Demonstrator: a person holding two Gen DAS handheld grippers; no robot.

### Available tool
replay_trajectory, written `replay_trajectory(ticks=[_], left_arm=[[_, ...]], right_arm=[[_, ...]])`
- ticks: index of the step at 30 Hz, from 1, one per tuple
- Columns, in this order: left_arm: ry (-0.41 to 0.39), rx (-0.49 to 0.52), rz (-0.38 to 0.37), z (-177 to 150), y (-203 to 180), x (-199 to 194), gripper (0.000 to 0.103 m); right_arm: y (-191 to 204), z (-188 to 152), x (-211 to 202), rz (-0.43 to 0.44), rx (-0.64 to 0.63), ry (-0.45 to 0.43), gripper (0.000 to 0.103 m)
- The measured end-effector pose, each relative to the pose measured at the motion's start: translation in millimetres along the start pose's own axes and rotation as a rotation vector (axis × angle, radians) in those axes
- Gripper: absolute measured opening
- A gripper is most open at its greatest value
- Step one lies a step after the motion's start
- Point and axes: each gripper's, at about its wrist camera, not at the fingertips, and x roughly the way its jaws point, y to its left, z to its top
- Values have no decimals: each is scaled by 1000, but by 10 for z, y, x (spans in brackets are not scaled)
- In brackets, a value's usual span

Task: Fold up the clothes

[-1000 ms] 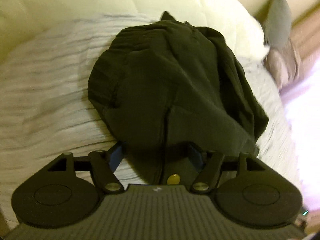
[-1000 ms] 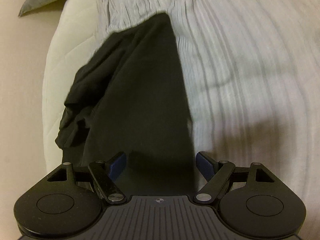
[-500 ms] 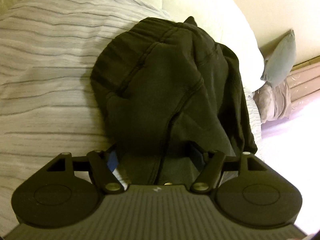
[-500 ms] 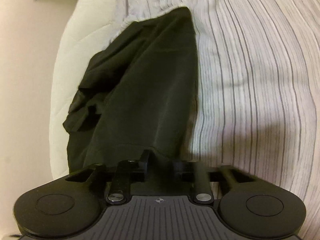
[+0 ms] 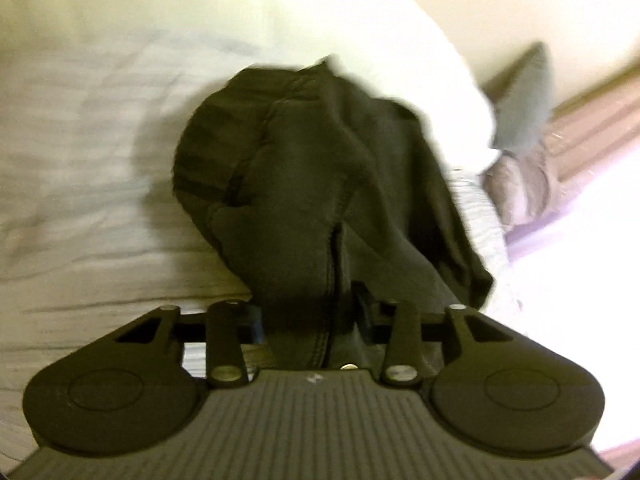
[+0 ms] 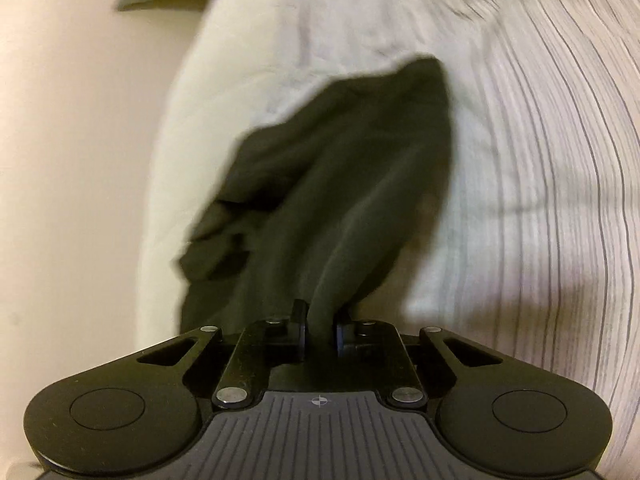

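Dark trousers [image 5: 304,184] lie bunched on a pale striped bed cover [image 5: 80,184]. In the left wrist view the waist end with its seam and a brass button [image 5: 348,367] fills the gap of my left gripper [image 5: 308,312]; its jaws are closing and press on the thick cloth. The right wrist view shows the other end of the trousers [image 6: 352,168], drawn up into a narrow fold. My right gripper [image 6: 320,332] pinches that fold, its jaws closing to almost together. Both ends rise slightly off the cover [image 6: 540,160].
A thick white duvet [image 5: 280,20] lies beyond the trousers. A grey cushion [image 5: 524,96] and a beige one [image 5: 520,192] rest by the bed's far right edge. In the right wrist view the bed's edge [image 6: 160,200] drops to a beige floor [image 6: 60,160].
Both grippers went from wide open to closed on the trousers. The cloth at each end is now gathered and pulled up toward the grippers.
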Motion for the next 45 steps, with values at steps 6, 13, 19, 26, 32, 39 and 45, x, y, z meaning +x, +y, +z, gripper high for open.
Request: replay_trajectory(ticks=[6, 13, 19, 26, 32, 39, 45], left_arm=[[-86, 229, -141, -51, -755, -626, 29], [-129, 462, -331, -444, -1737, -1374, 26], [-167, 630, -494, -1146, -2523, -2088, 25], [-189, 727, -761, -2042, -3477, -3024, 25], [-91, 848, -1067, -3268, -4564, -3577, 25], [317, 1250, -1102, -5313, -5568, -3509, 29], [609, 1329, -756, -6262, -4938, -2739, 30]], right_arm=[[276, -85, -903, 184, -58, -101, 12], [536, -232, -2176, 322, -130, -309, 12], [490, -558, -3510, 391, -161, -492, 12], [453, -1393, -5417, 463, -240, -652, 12], [244, -2236, -7210, 429, -305, -856, 12], [-420, -2951, -8068, 134, -124, -868, 47], [-1321, -3470, -8566, -318, 295, -828, 58]])
